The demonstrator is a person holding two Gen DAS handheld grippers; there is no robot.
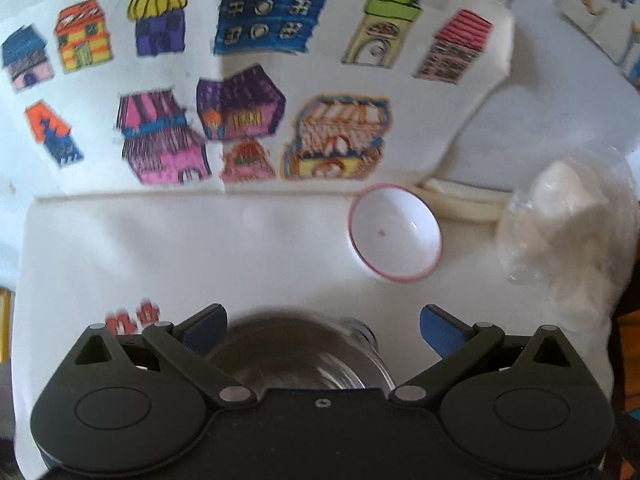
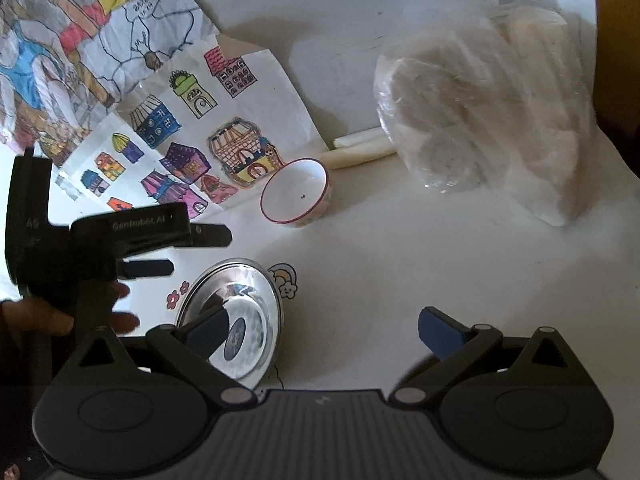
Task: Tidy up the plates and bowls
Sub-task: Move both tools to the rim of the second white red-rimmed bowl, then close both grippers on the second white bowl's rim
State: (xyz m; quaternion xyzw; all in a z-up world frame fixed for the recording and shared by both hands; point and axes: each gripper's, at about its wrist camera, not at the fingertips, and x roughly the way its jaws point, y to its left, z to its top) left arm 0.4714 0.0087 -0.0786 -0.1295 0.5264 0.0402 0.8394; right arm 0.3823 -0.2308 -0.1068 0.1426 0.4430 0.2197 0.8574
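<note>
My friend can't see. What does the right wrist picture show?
The open right gripper hovers over a white table beside a shiny steel plate. Farther off sit a small white bowl with a red rim, colourful house drawings and a plastic bag; the left gripper is open too.
</note>
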